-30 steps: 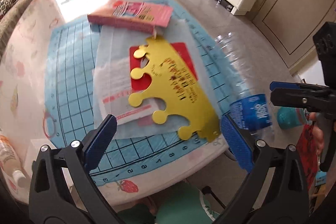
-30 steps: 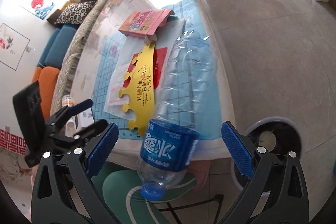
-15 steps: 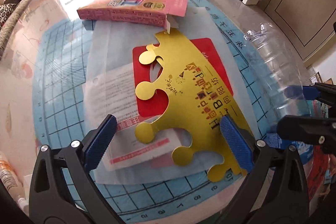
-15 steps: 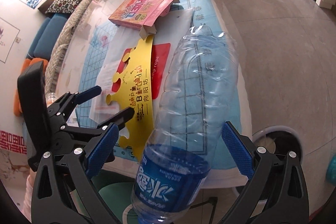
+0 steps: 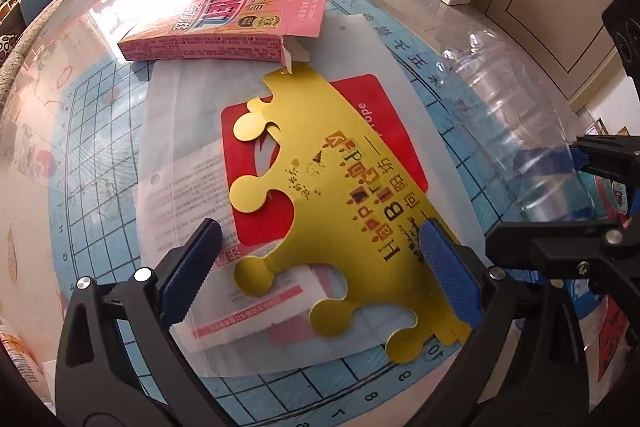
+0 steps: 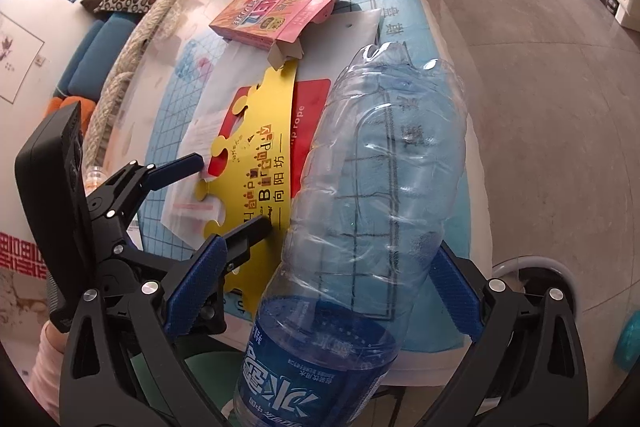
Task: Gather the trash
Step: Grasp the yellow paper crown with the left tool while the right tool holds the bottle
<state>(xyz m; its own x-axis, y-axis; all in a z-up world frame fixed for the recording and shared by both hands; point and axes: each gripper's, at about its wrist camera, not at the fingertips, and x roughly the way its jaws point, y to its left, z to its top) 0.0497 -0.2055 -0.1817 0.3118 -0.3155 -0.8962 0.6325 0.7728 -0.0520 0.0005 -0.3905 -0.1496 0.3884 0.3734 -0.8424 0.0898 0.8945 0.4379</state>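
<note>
A clear plastic bottle (image 6: 372, 195) lies at the counter (image 5: 100, 39) edge between the wide-open right tongs (image 6: 324, 285), while the left tongs (image 5: 320, 267), also spread and empty, straddle a gold paper crown (image 5: 352, 187).

The left wrist view looks down and forward along its blue-padded fingers (image 5: 448, 267), close over the gold paper crown (image 5: 352, 203) lying between them. The right wrist view faces along its own fingers (image 6: 196, 283) from the table's near edge, the clear crushed plastic bottle (image 6: 376, 187) between them. Both views share the crown, the pink cardboard box (image 5: 224, 27) beyond the fingers, and the bottle.
</note>
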